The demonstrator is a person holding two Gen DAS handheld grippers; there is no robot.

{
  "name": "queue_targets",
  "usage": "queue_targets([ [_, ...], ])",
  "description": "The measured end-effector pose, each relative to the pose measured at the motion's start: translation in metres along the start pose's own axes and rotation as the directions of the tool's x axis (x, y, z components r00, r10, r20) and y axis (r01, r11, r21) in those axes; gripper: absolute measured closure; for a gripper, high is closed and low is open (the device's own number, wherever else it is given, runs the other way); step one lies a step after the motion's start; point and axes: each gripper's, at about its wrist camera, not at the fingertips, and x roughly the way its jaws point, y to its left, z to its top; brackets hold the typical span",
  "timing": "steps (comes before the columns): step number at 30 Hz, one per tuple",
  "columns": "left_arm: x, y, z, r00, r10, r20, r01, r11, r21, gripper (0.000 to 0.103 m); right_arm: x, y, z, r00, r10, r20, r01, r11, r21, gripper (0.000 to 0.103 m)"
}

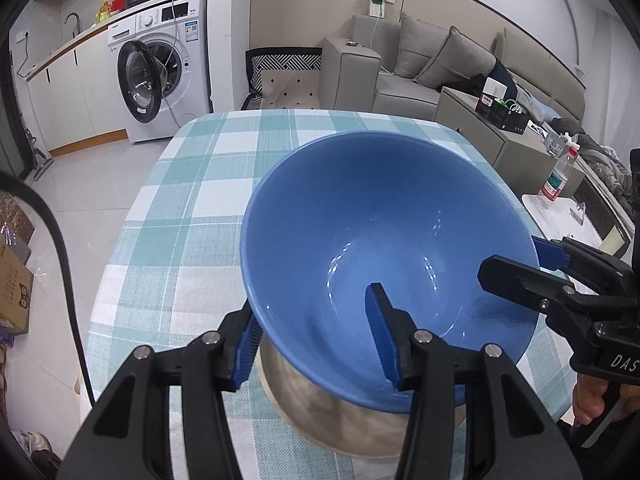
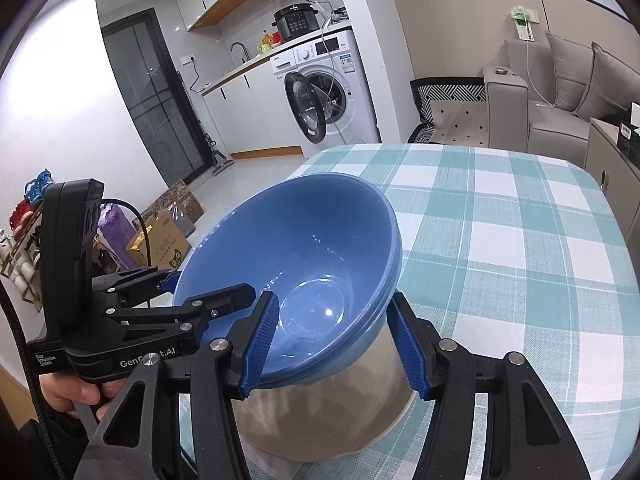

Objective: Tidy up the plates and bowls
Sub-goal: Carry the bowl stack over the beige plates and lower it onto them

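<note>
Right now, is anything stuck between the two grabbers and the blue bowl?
No. Both the left gripper and right gripper straddle the blue bowl's rim directly, one finger inside, one outside. Nothing visible lies between.

blue bowl [image 1: 360, 240], glossy, empty, tilted, nested stack of rims visible, sitting in steel bowl [image 2: 328, 412] on checked worktop [image 2: 500, 240]
</note>
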Motion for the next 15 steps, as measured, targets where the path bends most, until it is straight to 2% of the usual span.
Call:
queue_targets([
  [8, 0.009, 0.005, -0.003, 1.0, -0.018, -0.022, 0.017, 1.0, -0.016, 0.054, 0.011, -0.004, -0.003, 1.0, 0.002, -0.019, -0.002, 1.0, 0.024, 0.045],
  [15, 0.01, 0.007, 0.0, 0.999, -0.036, -0.006, 0.036, 0.999, -0.018, 0.053, 0.015, -0.008, -0.003, 1.0, -0.001, -0.015, 0.002, 0.999, 0.042, 0.045],
])
